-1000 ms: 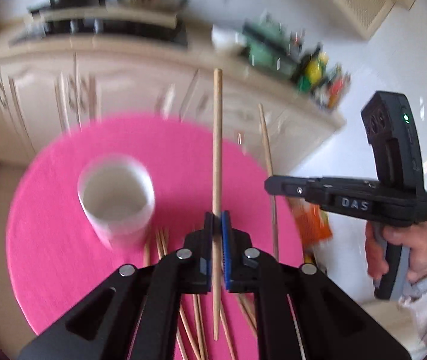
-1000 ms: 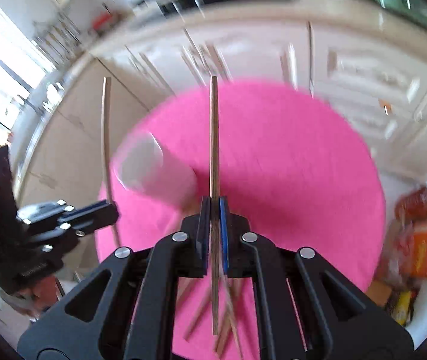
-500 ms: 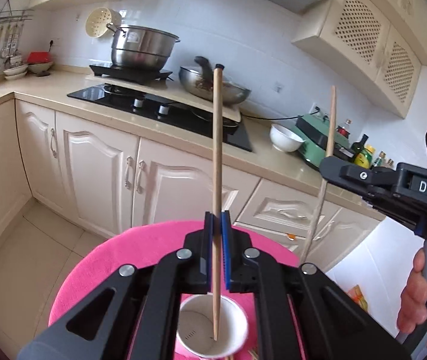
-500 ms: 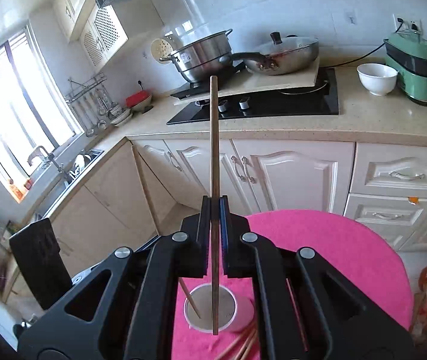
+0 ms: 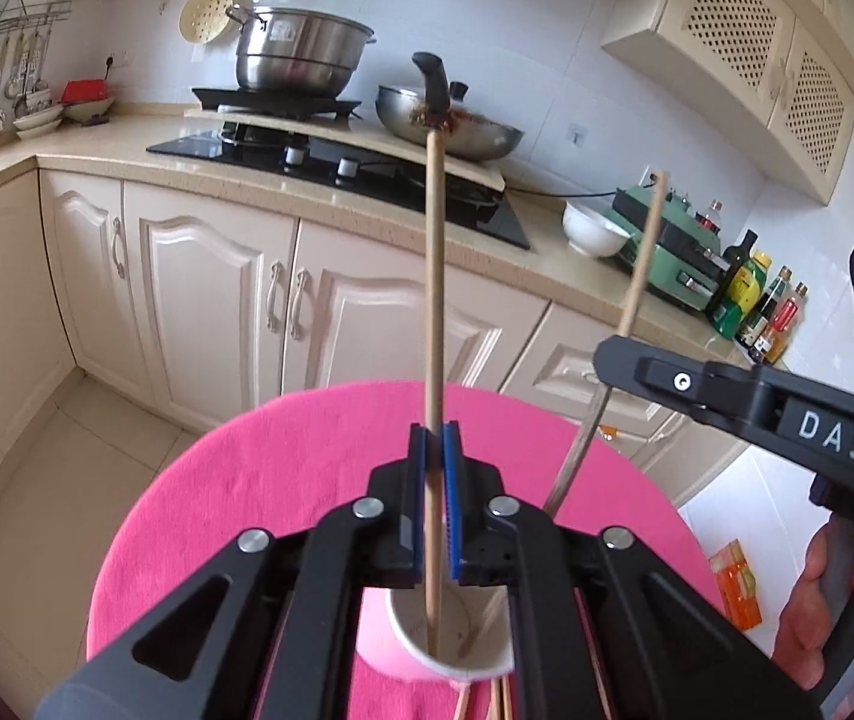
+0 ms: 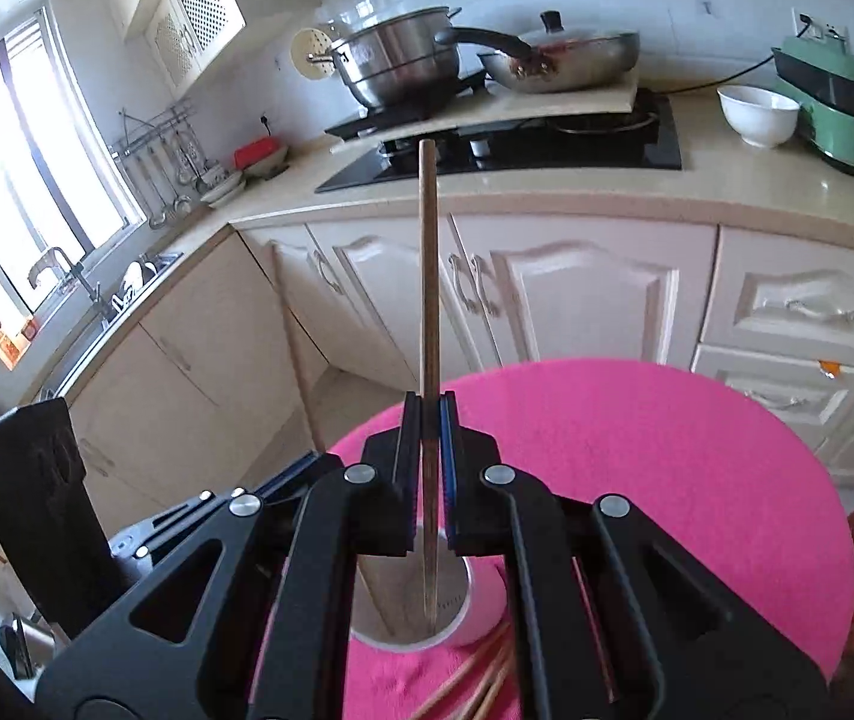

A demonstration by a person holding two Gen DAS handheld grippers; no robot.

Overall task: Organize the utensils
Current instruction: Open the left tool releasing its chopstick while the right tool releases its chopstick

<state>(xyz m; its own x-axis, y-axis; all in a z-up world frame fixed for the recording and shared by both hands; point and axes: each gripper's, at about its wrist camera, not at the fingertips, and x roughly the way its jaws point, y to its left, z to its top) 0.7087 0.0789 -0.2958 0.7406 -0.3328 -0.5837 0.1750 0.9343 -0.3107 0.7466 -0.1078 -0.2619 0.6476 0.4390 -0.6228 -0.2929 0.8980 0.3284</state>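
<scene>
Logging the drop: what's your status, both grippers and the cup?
Left gripper shut on a chopstick, right gripper shut on another chopstick. Both lower tips inside the paper cup. More chopsticks loose on the pink tablecloth. Nothing blocking.

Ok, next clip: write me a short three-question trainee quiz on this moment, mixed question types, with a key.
1. True or false: the left gripper is shut on a chopstick.
2. Multiple choice: where does the lower tip of the right gripper's chopstick point?
A. into the white cup
B. at the steel pot
C. at the white bowl
3. Short answer: what lies on the pink tablecloth just beside the cup, on the camera's side?

Key
1. True; its jaws pinch the stick upright.
2. A; the right gripper holds the tip over the cup's mouth.
3. Several loose chopsticks.
</scene>
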